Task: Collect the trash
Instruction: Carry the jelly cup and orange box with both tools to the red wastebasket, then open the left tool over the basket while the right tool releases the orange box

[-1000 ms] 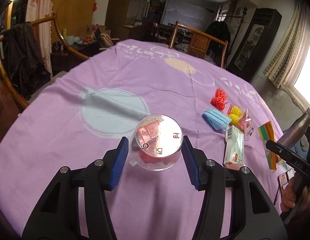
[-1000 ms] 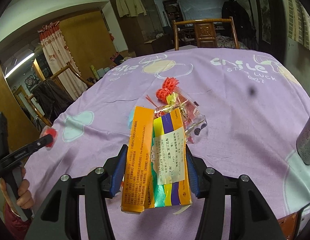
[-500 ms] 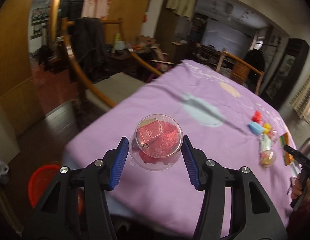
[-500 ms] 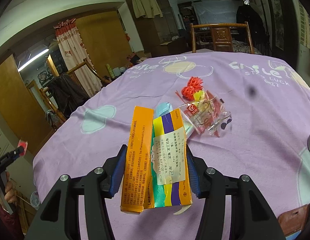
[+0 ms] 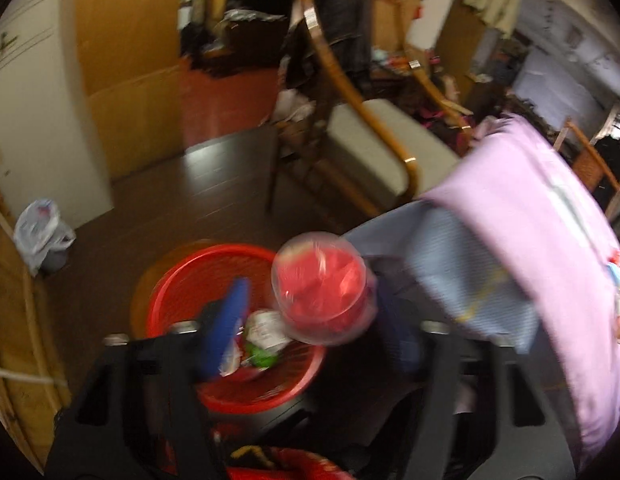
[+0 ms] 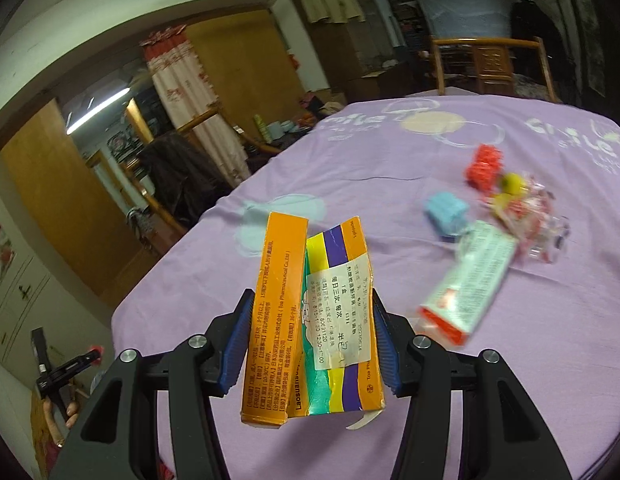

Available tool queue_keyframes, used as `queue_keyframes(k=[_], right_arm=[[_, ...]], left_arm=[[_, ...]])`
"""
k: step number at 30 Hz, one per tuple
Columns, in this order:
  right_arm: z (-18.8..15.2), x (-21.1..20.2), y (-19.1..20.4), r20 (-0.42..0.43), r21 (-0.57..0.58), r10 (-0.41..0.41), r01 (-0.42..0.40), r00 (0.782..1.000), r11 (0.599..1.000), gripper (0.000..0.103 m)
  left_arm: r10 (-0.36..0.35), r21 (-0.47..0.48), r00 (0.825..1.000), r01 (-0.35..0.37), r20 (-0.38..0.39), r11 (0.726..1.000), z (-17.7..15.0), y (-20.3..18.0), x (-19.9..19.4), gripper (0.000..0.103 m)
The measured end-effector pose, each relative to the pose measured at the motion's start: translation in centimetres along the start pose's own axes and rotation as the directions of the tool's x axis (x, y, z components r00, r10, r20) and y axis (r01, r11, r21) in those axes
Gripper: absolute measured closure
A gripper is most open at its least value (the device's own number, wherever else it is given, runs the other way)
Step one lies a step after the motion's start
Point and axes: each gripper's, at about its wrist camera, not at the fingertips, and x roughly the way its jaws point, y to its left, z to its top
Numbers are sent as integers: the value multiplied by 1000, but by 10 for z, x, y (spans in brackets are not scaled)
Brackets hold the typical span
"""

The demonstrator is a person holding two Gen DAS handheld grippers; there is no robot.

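In the left wrist view my left gripper [image 5: 310, 316] holds a clear plastic cup with red wrappers inside [image 5: 322, 288], just above a red mesh trash basket [image 5: 181, 280] on the floor; the frame is blurred. The left pad stands a little off the cup. The basket holds some white and green trash [image 5: 261, 336]. In the right wrist view my right gripper [image 6: 305, 340] is shut on a flattened orange, yellow and purple medicine box [image 6: 310, 312], held above the purple tablecloth [image 6: 390, 152]. My left gripper shows far down at the left [image 6: 69, 368].
On the table lie a red-ended white box [image 6: 466, 280], a blue mask [image 6: 446, 212], red and yellow net wraps [image 6: 486, 168] and clear wrappers [image 6: 542, 220]. A wooden chair with a grey seat [image 5: 374, 148] stands by the table edge. A white plastic bag [image 5: 41, 232] sits on the dark floor.
My left gripper has swung with the cup from over the table, past its edge, down to the red basket. My right gripper has pulled back and left, holding the box.
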Motion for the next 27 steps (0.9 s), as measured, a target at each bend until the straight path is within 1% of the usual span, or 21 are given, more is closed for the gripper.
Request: queue_keyframes(k=[1, 2, 6, 9, 11, 12, 14, 15, 17, 18, 20, 22, 24, 25, 26, 27], right_arm=[[0, 3, 15, -9, -24, 18, -18, 1000, 1000, 49], [1, 6, 27, -18, -43, 34, -35, 999, 998, 49], [-4, 23, 94, -81, -146, 120, -130, 990, 981, 49], [-11, 36, 138, -140, -212, 176, -203, 974, 956, 49], [-20, 47, 175, -196, -260, 217, -264, 956, 929, 49], [-27, 54, 197, -234, -286, 241, -304, 942, 909, 49], [-37, 66, 227, -288, -313, 268, -355, 919, 881, 49], [-46, 74, 248, -330, -331, 283, -391, 901, 859, 49], [-56, 88, 274, -384, -349, 292, -430, 876, 833, 49], [-65, 99, 292, -421, -361, 292, -454, 859, 815, 49], [-75, 111, 311, -462, -375, 286, -477, 840, 795, 49], [-88, 127, 334, -504, -384, 279, -502, 817, 775, 49], [-94, 145, 356, -541, -389, 272, -523, 796, 758, 48], [-97, 152, 367, -552, -389, 272, -531, 788, 753, 46], [-98, 160, 379, -563, -388, 274, -542, 779, 745, 41], [-100, 167, 389, -568, -395, 273, -548, 776, 737, 40]], left_arm=[[28, -14, 1000, -28, 10, 1000, -2, 9, 0, 17], [39, -23, 999, -39, 20, 999, -3, 17, 0, 17], [34, -70, 999, -32, 35, 997, -3, 46, -5, 15], [75, -104, 995, -69, 59, 992, -2, 63, -11, 13], [101, -126, 993, -92, 67, 988, -3, 74, -15, 11], [109, -135, 992, -99, 68, 986, -1, 76, -14, 10], [123, -157, 990, -112, 62, 981, -4, 90, -14, 9], [126, -169, 990, -115, 60, 979, -4, 94, -13, 9], [120, -206, 991, -106, 57, 973, -3, 109, -11, 9], [112, -224, 992, -97, 58, 970, -2, 114, -9, 9], [95, -260, 993, -74, 66, 963, -2, 128, -10, 9], [99, -282, 992, -74, 75, 957, -1, 138, -12, 9], [122, -299, 989, -92, 82, 950, 1, 146, -13, 9], [140, -307, 986, -107, 86, 946, 1, 150, -14, 9], [158, -315, 983, -123, 88, 941, 1, 154, -15, 9], [172, -321, 981, -136, 87, 937, 1, 158, -15, 9]])
